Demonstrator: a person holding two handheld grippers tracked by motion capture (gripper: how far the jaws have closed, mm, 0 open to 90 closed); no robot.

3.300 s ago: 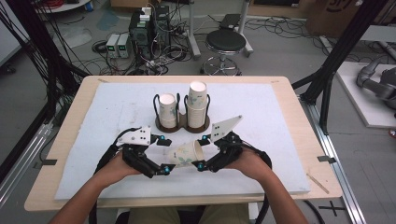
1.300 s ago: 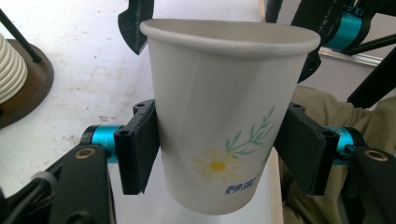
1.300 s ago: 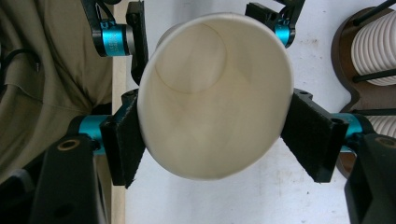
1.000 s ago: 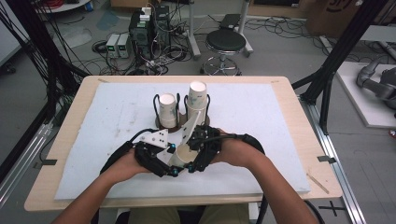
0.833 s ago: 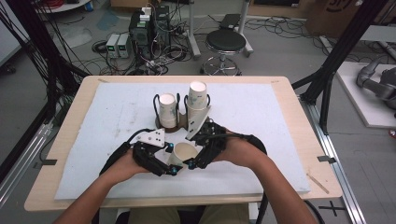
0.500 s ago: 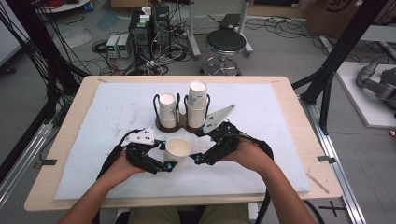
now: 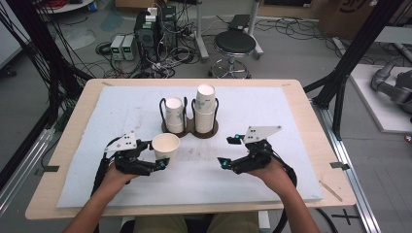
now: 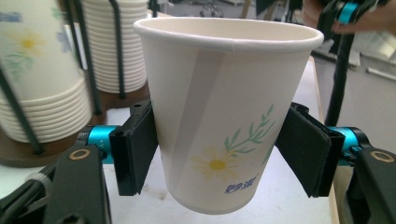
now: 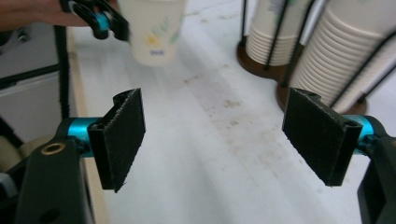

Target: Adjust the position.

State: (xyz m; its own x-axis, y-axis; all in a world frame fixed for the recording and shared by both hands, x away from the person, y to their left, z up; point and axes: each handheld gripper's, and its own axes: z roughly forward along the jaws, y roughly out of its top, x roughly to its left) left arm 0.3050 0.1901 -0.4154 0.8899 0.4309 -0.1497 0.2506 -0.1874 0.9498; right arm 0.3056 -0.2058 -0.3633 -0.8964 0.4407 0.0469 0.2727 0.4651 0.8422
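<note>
Down at 8 o'clock from the bench (image 7: 316,145) centre, we have the paper cup (image 7: 165,144) upright, mouth up, between the jaws of the left hand-held gripper (image 7: 156,156). Those jaws have just been opening, yet both black pads (image 8: 135,149) sit against the cup's wall, so we call it a light grasp and no more. Over at 3 o'clock from the cup, well apart, the right hand-held gripper (image 7: 227,151) is released, jaws wide, nothing between them.

Now the risks, as we judge them. We cannot tell whether the cup's foot rests on the bench or hangs just above it. If it hangs, a looser grip lets it drop and tip. If one pad drags on the wall as the hand backs off, the cup topples, because it is light and empty. The wire cup rack (image 7: 189,128) with its two stacks stands near, at 1 o'clock from the cup, and a careless swing could knock it.

And the cup itself: white paper, rolled rim, tapering downward, a yellow daisy with green sprigs and small blue print low on its side. No dent or crease that we can see.
</note>
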